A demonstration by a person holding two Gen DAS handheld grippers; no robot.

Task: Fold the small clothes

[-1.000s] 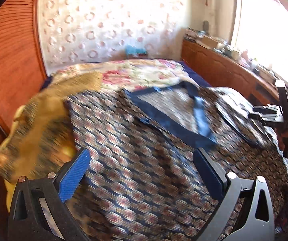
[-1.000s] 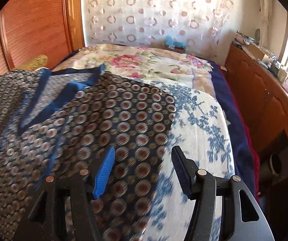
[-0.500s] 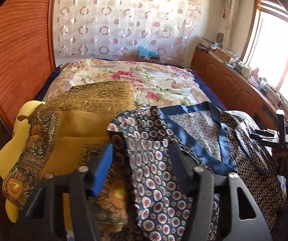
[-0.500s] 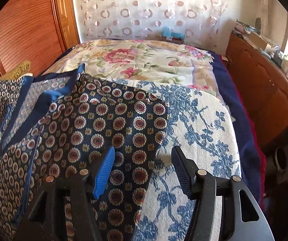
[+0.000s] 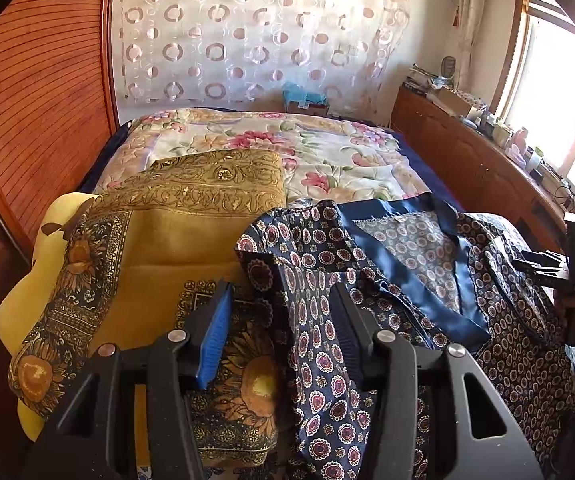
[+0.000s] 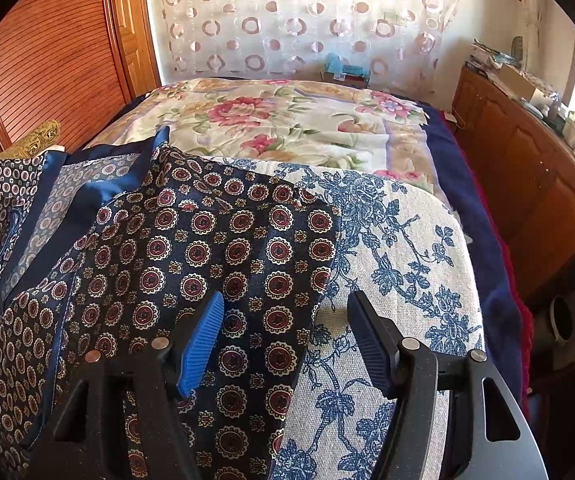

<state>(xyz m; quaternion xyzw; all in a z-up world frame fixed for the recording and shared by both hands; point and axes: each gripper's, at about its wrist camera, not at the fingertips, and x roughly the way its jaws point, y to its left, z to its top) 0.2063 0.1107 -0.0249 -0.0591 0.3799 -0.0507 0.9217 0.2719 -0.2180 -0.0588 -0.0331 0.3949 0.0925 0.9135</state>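
A dark navy garment point(image 5: 427, 280) with a medallion print and plain blue trim lies spread on the blue-floral board point(image 6: 399, 264). In the left wrist view a fold of it point(image 5: 319, 344) rises between the fingers of my left gripper point(image 5: 283, 320), draped against the right finger; the jaws stand apart around it. My right gripper point(image 6: 285, 324) is open over the garment's right part point(image 6: 227, 248), near its edge on the board. It also shows in the left wrist view point(image 5: 555, 268) at the far right.
A yellow-gold patterned cloth point(image 5: 167, 232) lies left of the garment over a yellow cushion point(image 5: 19, 304). Behind is a floral bedspread point(image 6: 287, 120). A wooden sideboard point(image 6: 535, 168) with clutter runs along the right; a wooden panel wall point(image 5: 39, 100) on the left.
My left gripper has moved left to the garment's left edge, narrowed its jaws and raised a fold of fabric between them. The right gripper has shifted slightly; its jaws stay open.
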